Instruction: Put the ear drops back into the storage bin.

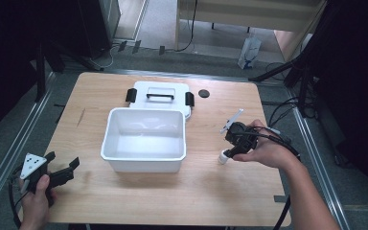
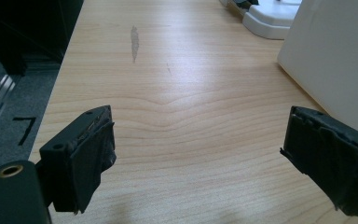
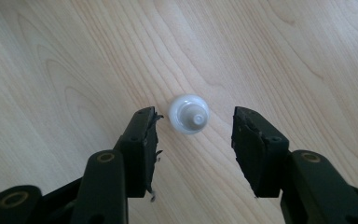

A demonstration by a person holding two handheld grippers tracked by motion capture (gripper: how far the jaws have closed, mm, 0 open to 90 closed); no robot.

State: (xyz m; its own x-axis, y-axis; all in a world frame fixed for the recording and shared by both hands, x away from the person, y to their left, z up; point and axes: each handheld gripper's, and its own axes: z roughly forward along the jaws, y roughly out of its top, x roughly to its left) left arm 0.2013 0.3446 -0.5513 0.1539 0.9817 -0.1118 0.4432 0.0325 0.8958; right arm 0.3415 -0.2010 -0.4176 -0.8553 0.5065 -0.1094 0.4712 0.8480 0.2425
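A small white bottle [image 3: 189, 114] stands upright on the wooden table [image 1: 172, 191], seen from straight above with its nozzle up. My right gripper [image 3: 195, 122] points down over it, open, one jaw on either side and neither touching it. From above, the bottle [image 1: 223, 157] sits just under the right gripper [image 1: 229, 152], to the right of a white bin [image 1: 143, 152]. My left gripper [image 1: 63, 161] hovers low at the table's front left, open and holding nothing; its jaws [image 2: 200, 140] frame bare wood.
The open white bin is at the table's middle, and its wall [image 2: 335, 60] is close on the left gripper's right. The bin's lid [image 1: 160, 96], with black handle and clips, lies flat behind it. A small black disc [image 1: 203, 93] lies right of the lid.
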